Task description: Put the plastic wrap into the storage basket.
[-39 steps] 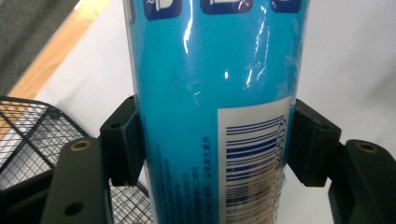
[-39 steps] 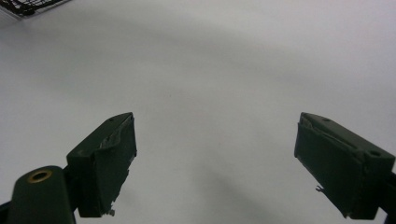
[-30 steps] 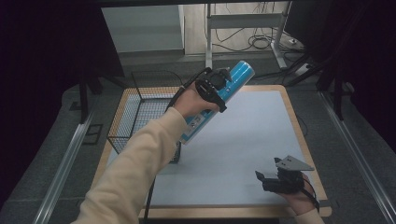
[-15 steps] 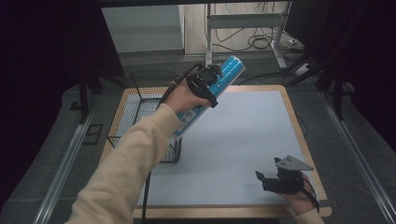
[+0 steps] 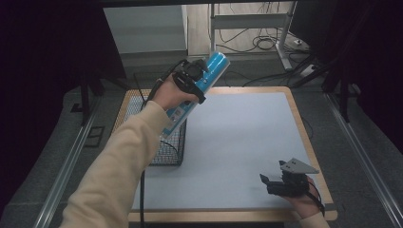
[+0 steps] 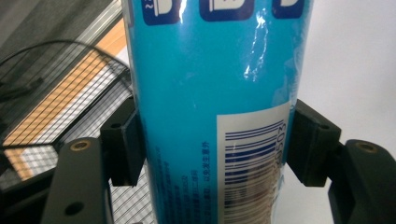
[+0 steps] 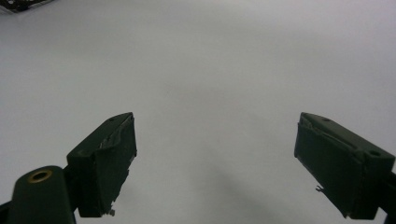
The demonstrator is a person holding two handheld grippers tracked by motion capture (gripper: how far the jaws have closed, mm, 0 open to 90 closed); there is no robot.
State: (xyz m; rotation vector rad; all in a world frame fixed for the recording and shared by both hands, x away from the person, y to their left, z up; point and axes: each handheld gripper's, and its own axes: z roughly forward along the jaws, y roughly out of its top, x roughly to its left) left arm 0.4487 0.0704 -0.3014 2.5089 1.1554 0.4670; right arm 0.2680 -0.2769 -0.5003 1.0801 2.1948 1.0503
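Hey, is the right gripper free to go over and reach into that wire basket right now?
Probably yes: the right gripper is open and holds nothing, with bare table between it and the wire basket, though the blue can in the left gripper hangs over it.

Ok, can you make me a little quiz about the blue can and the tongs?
1. True or false: the left tongs are shut on the blue can.
2. What does the can hang over? A) the wire basket B) a red bowl C) a stack of books
3. Fill in: the right tongs are ____ above the bare white mat.

Key: 1 true; 2 A, its low end hangs at the basket's edge; 3 open.
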